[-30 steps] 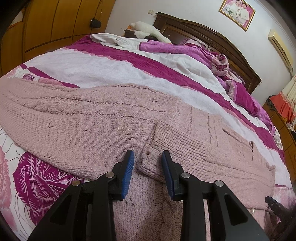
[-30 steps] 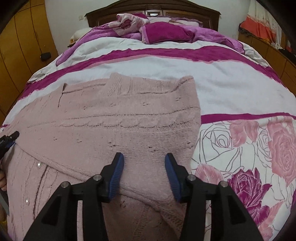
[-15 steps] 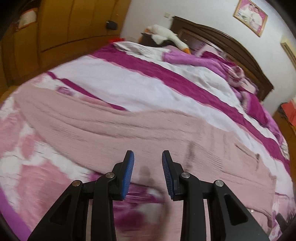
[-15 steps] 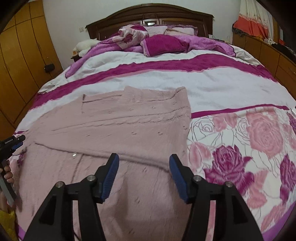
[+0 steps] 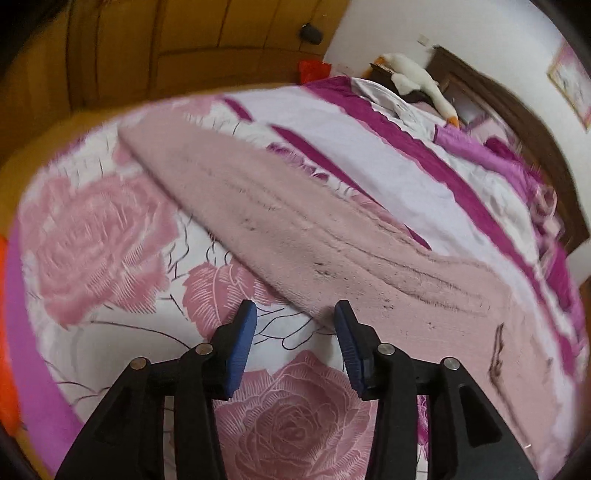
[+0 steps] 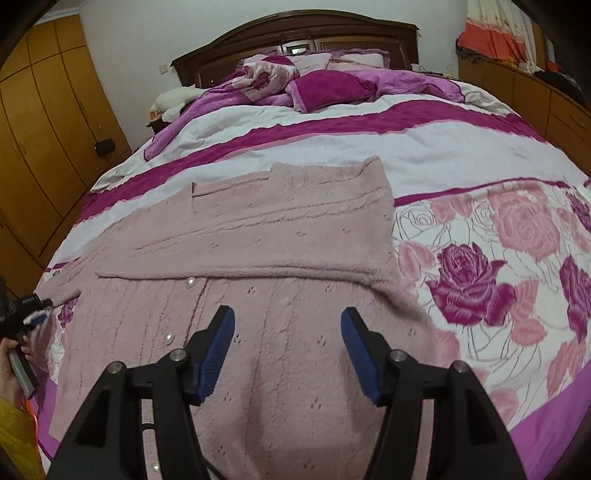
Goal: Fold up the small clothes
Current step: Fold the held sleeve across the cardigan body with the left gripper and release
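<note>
A: Checking writing first — anything readable?

B: Left gripper (image 6: 35,314) is showing small white lettering on its black body at the frame edge, too tiny to read. Nothing else.

A: Grippers?

B: Left gripper (image 5: 293,332) is hanging over rose-print bedspread (image 5: 92,236), blue fingers apart, nothing between them. Right gripper (image 6: 286,334) is hovering over the cardigan (image 6: 258,236), fingers wide apart, gripping nothing.

A: Cardigan where?

B: Lying flat across the bed's foot half, one sleeve (image 5: 258,206) stretching toward the left edge, the other folded across the chest. Button (image 6: 191,283) is showing just below the fold.

A: Room around it?

B: Bare bedspread (image 6: 498,258) is lying right of the cardigan and beyond the collar. Wardrobe (image 6: 48,129) is standing near the left side, headboard (image 6: 295,33) well apart.
</note>
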Available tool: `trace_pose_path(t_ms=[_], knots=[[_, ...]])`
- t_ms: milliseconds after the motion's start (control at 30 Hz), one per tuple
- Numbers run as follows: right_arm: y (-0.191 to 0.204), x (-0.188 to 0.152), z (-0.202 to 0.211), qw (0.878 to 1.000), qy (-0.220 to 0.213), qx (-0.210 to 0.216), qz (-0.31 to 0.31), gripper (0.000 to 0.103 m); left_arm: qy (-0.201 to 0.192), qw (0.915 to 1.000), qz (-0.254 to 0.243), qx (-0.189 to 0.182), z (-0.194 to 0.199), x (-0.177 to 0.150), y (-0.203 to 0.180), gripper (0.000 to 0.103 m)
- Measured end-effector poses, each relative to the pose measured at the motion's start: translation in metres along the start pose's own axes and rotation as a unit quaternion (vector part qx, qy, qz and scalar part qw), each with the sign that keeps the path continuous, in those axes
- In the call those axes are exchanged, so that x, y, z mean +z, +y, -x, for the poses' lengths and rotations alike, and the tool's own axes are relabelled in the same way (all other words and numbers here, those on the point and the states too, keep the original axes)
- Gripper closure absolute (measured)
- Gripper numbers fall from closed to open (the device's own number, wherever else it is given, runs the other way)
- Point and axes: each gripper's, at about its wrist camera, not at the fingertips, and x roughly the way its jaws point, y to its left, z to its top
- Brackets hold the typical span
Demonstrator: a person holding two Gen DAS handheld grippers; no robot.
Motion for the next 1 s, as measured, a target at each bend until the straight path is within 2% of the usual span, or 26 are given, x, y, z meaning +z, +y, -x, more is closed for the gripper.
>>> trace_pose_path(t_ms=[100, 200, 367, 567, 633, 667, 700, 833, 1000], knots=[[-0.001, -0.006, 0.001, 1.0, 0.001, 0.002, -0.015, 0.04, -0.018, 0.9976, 0.047, -0.048, 0.0, 0.0, 0.013, 0.073], [-0.002, -0.011, 0.0, 1.0, 0.006, 0.0, -0.024, 0.04, -0.03, 0.9918, 0.089, -0.087, -0.005, 0.005, 0.023, 0.072], [-0.003, -0.016, -0.001, 1.0, 0.01, -0.007, -0.027, 0.04, -0.042, 0.9877, 0.113, -0.1, -0.015, 0.017, 0.029, 0.072], [-0.005, -0.018, -0.005, 0.999, 0.011, -0.009, -0.033, 0.04, -0.048, 0.9932, 0.075, -0.075, -0.026, 0.029, 0.015, 0.073], [-0.006, -0.019, -0.006, 0.999, 0.012, -0.008, -0.036, 0.04, -0.044, 0.9941, 0.049, -0.086, -0.028, 0.031, 0.009, 0.099], [-0.006, -0.019, -0.006, 0.999, 0.012, -0.008, -0.036, 0.04, -0.027, 0.994, 0.031, -0.102, -0.031, 0.033, 0.005, 0.103], [-0.007, -0.02, -0.006, 0.999, 0.011, -0.007, -0.037, 0.04, -0.024, 0.9935, 0.025, -0.108, -0.03, 0.034, 0.003, 0.103], [-0.008, -0.019, -0.004, 0.999, 0.003, -0.004, -0.036, 0.04, -0.053, 0.9898, -0.016, -0.131, -0.008, 0.036, -0.01, 0.103], [-0.011, -0.019, -0.002, 0.999, -0.002, 0.0, -0.04, 0.04, -0.087, 0.9787, -0.077, -0.169, 0.029, 0.039, -0.046, 0.103]])
